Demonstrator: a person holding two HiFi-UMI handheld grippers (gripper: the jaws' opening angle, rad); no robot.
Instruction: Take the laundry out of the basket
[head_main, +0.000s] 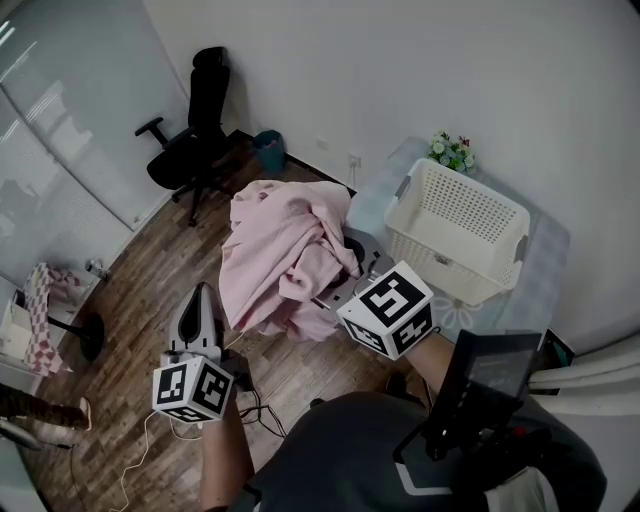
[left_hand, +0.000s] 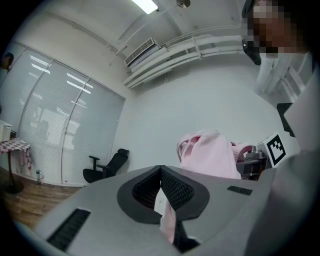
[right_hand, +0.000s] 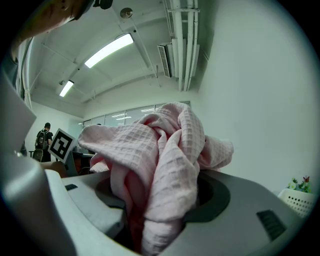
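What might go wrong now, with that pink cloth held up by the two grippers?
1. The left gripper pinches only a thin edge of the pink waffle-weave cloth, so that edge may slip free.
2. The right gripper holds a bunched wad. Loose folds might sag toward the dark cables on the wooden floor and snag.

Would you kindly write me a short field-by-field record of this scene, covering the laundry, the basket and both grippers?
laundry: one pink cloth, bunched, held up outside the basket
basket: white basket on the table; nothing seen inside
right: right gripper clamped on the pink cloth
left: left gripper, jaws together on a thin pink fold, apparently that cloth's edge
surroundings: black office chair on the wood floor; flowers behind the basket
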